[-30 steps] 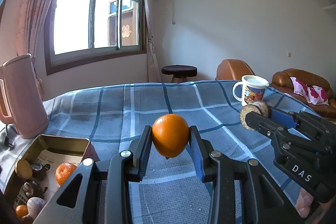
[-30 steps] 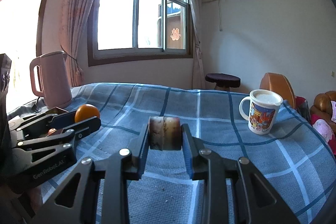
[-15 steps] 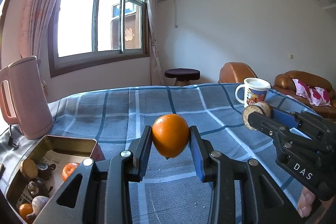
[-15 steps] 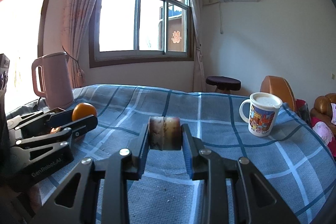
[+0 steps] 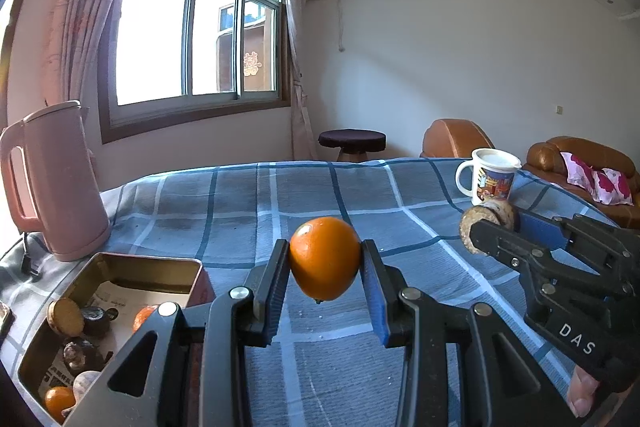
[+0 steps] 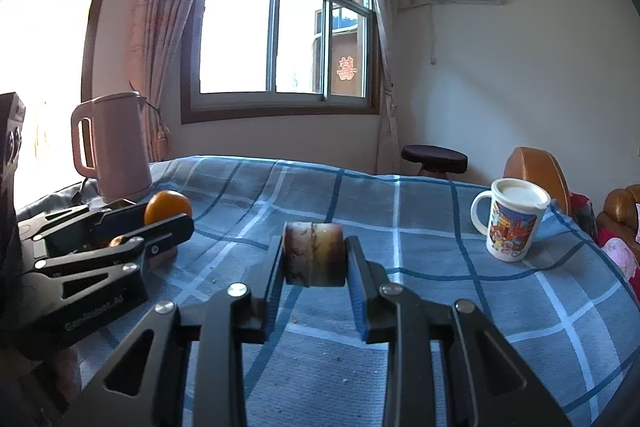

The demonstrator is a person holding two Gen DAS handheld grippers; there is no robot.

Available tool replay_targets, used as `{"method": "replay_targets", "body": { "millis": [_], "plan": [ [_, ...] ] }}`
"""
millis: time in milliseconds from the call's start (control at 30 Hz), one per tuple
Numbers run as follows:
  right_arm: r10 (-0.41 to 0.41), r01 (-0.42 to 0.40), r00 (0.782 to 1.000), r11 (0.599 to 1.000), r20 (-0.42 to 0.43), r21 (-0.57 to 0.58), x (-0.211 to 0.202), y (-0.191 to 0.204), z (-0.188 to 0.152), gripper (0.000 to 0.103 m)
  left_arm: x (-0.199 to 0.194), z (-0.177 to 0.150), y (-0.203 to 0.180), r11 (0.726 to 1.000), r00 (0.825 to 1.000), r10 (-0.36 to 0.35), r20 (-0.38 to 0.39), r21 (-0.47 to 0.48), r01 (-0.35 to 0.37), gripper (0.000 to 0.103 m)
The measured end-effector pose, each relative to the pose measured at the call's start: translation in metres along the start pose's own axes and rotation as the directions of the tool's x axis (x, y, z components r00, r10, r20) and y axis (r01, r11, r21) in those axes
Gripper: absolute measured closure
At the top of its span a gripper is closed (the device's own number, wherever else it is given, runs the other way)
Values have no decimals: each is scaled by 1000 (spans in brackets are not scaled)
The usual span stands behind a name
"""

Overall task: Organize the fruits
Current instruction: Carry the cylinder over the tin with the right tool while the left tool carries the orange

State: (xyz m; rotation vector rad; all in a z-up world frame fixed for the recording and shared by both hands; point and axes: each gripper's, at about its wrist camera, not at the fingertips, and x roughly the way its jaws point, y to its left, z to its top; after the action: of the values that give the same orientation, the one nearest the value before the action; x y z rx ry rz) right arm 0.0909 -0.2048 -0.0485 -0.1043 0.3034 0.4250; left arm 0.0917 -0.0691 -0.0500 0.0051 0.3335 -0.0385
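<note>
The left hand-held gripper (image 5: 325, 277) is clamped on an orange (image 5: 324, 258), held clear above the blue checked cloth of the worktop (image 5: 304, 195). The right hand-held gripper (image 6: 314, 273) is closed on a brown, mottled round fruit (image 6: 314, 254); what kind it is I cannot make out. Down to the left of the left hand-held gripper sits an open tin box (image 5: 120, 267), partly cut off by the frame and by the gripper's body, holding about 6 small fruits, some hard to identify. Beyond it stands a pink kettle (image 5: 52, 183). A printed mug (image 6: 510, 221) stands ahead and right of the right hand-held gripper.
</note>
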Motion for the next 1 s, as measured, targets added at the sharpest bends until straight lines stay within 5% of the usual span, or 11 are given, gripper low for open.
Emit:
{"method": "replay_targets", "body": {
  "millis": [1000],
  "plan": [
    [127, -127, 992, 990, 0, -61, 0, 60, 5, 71, -29, -10, 51, 997, 998, 68, -1, -42, -68, 66]
  ]
}}
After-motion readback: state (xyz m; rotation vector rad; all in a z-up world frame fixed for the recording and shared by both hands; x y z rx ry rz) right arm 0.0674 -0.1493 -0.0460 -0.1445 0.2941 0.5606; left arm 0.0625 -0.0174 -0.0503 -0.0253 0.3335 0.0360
